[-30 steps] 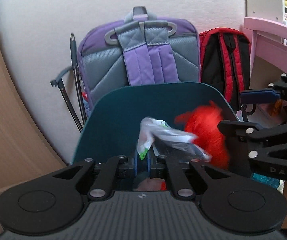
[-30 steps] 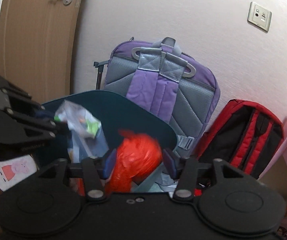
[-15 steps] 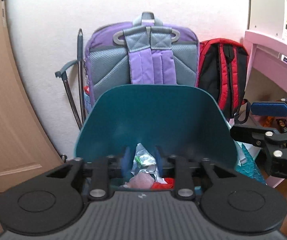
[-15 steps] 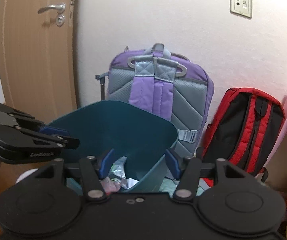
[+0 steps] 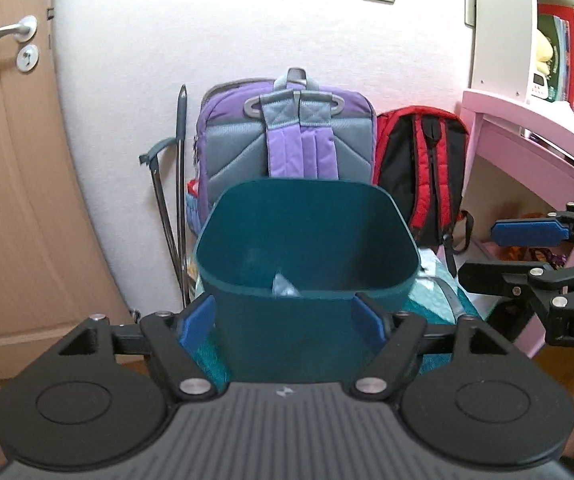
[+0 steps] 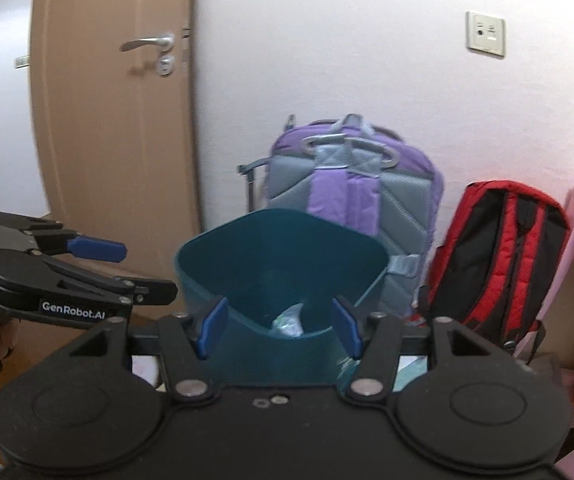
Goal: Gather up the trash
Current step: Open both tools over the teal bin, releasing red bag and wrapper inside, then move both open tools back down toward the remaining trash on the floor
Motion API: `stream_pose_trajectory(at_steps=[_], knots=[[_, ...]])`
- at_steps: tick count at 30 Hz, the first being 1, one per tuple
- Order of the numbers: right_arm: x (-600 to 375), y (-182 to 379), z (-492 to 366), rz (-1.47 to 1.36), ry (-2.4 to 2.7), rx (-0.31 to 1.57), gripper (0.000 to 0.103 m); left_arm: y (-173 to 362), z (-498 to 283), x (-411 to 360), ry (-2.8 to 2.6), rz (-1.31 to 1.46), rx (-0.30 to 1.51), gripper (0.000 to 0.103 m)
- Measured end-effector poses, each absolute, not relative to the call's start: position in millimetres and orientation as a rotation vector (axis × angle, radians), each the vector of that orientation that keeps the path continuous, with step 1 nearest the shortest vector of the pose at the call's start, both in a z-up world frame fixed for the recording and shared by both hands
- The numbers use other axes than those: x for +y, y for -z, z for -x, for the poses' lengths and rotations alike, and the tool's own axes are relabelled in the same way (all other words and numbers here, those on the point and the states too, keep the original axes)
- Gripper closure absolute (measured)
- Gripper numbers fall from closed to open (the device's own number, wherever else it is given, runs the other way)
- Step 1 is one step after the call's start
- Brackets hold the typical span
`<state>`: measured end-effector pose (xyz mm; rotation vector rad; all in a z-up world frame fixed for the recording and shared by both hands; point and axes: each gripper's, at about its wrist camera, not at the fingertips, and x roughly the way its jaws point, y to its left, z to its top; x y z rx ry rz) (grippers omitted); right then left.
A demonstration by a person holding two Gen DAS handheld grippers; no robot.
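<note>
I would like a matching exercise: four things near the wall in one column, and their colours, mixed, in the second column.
Things:
1. trash bin
2. left backpack
3. right backpack
4. desk

Colours:
A. red and black
B. pink
C. teal
D. purple and grey

Pairs: 1-C, 2-D, 3-A, 4-B

Soft daylight, fisheye-curved edges, slight right-view blur

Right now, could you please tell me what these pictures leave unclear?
- Teal bin contents: its front wall hides all but a clear wrapper, both views.
- Floor near the bin: both gripper bodies cover it.
- Shelf items: cut by the left view's edge.
</note>
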<state>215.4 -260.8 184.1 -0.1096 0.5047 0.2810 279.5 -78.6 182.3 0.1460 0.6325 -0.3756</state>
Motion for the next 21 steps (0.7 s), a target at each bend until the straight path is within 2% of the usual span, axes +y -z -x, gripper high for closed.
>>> stream_pose_trajectory(at_steps=[7,10,14,17,21], knots=[[-243,-159,-191,0.102,-0.35,0.552,0.045,-166,-247,-42,0.367,-0.106,0.665,0.025],[-236,-140,-184,0.101,-0.379,0.579,0.045,-154,-239,-21,0.364,-0.057,0.677,0.016],[-227,-105,-181,0.111,-0.402,0.628,0.045,-127,-237,11,0.334,0.012,0.692,0.013],[-220,-73,-184,0.119,-0.422,0.678,0.045,-101,-242,37,0.279,0.06,0.697,0.0],[-209,-23,-193,0.105,-0.445,0.764,0.045,-57,-253,78,0.177,0.128,0.702,0.0]])
